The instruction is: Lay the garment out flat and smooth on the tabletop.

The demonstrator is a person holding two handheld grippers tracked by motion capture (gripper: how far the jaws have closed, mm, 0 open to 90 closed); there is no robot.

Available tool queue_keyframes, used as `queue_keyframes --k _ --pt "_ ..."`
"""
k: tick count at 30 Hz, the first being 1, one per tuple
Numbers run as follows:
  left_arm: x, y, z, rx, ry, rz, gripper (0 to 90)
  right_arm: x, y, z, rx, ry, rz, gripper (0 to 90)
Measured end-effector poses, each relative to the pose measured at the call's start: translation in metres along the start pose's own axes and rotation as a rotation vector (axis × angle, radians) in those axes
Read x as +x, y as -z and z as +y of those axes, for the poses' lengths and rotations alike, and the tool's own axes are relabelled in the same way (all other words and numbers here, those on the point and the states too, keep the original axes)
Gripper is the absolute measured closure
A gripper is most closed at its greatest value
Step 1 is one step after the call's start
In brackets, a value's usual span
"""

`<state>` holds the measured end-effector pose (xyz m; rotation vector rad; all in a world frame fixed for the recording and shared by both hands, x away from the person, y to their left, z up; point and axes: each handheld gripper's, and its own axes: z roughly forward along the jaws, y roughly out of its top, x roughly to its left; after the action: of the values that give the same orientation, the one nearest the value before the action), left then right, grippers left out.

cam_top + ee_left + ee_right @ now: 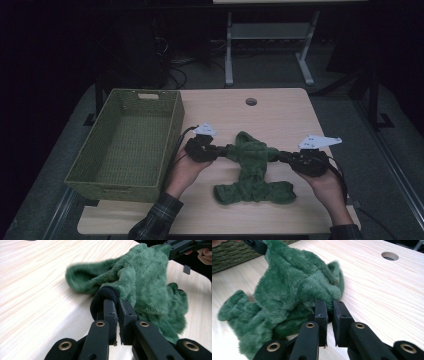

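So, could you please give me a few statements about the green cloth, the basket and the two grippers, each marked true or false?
1. The left gripper is shut on an edge of the green cloth. True.
2. The right gripper hangs open, clear of the cloth. False: it is shut on the cloth's other side.
3. The basket holds the cloth. False: the cloth lies on the table, beside the basket.
4. The basket stands on the left gripper's side. True.
5. The table has a round hole beyond the cloth. True.
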<state>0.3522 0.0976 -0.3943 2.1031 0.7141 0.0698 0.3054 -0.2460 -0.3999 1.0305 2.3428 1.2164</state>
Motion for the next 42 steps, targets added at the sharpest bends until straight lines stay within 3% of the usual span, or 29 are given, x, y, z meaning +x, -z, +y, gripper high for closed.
queue_keyframes --k 4,6,7,8,10,12,16,17,19,23,24,27,31,35,37,38,41,42 --pt "-0.006 0.003 -0.011 0.036 0.005 0.012 85.6 0.007 -0.004 -0.001 0.032 0.014 0.014 83.1" --pt "-0.01 -0.001 -0.026 0.096 0.006 0.014 85.6 0.014 -0.017 -0.01 0.093 0.018 0.023 83.2" --pt "-0.01 -0.001 -0.026 0.096 0.006 0.014 85.6 0.016 -0.022 -0.015 0.113 0.019 0.028 83.2" --pt "-0.011 -0.007 -0.037 0.128 0.018 -0.004 85.5 0.017 -0.026 -0.019 0.138 0.018 0.034 83.2" --pt "-0.012 -0.01 -0.04 0.139 0.022 -0.011 85.5 0.019 -0.03 -0.025 0.163 0.004 0.041 83.2" --pt "-0.015 -0.02 -0.051 0.188 0.021 -0.033 85.4 0.021 -0.035 -0.035 0.206 0.003 0.059 83.2" --pt "-0.019 -0.031 -0.056 0.203 0.02 -0.051 84.2 0.024 -0.04 -0.041 0.238 0.005 0.069 82.6" --pt "-0.019 -0.031 -0.056 0.203 0.02 -0.051 82.8 0.024 -0.04 -0.041 0.238 0.005 0.069 82.6" --pt "-0.021 -0.029 -0.052 0.196 0.009 -0.037 75.3 0.023 -0.04 -0.041 0.24 0.004 0.069 74.1" --pt "-0.02 -0.014 -0.042 0.137 0.023 -0.015 61.0 0.021 -0.027 -0.034 0.21 0.03 0.051 63.8" --pt "-0.02 -0.014 -0.042 0.137 0.023 -0.015 59.2 0.021 -0.027 -0.034 0.21 0.03 0.051 63.8" --pt "-0.018 -0.003 -0.029 0.073 0.028 -0.011 56.7 0.017 -0.012 -0.019 0.149 0.031 0.035 61.7" --pt "-0.014 -0.002 -0.021 0.055 0.024 0.004 54.8 0.013 -0.011 -0.004 0.122 0.027 0.029 61.7" --pt "-0.011 -0.007 -0.014 0.046 0.01 0.022 52.5 0.007 -0.03 0.028 0.088 0.034 0.031 61.9" --pt "-0.011 -0.01 -0.014 0.037 0.005 0.025 51.6 0.006 -0.033 0.032 0.087 0.036 0.035 61.8" --pt "-0.01 -0.011 -0.014 0.039 0.004 0.029 51.1 0.004 -0.044 0.043 0.09 0.04 0.04 62.0" --pt "-0.007 -0.011 -0.014 0.044 -0.006 0.024 51.1 0.003 -0.055 0.052 0.096 0.032 0.051 62.0" --pt "-0.006 -0.011 -0.014 0.038 -0.006 0.028 51.1 0.001 -0.067 0.058 0.107 0.024 0.057 62.5"
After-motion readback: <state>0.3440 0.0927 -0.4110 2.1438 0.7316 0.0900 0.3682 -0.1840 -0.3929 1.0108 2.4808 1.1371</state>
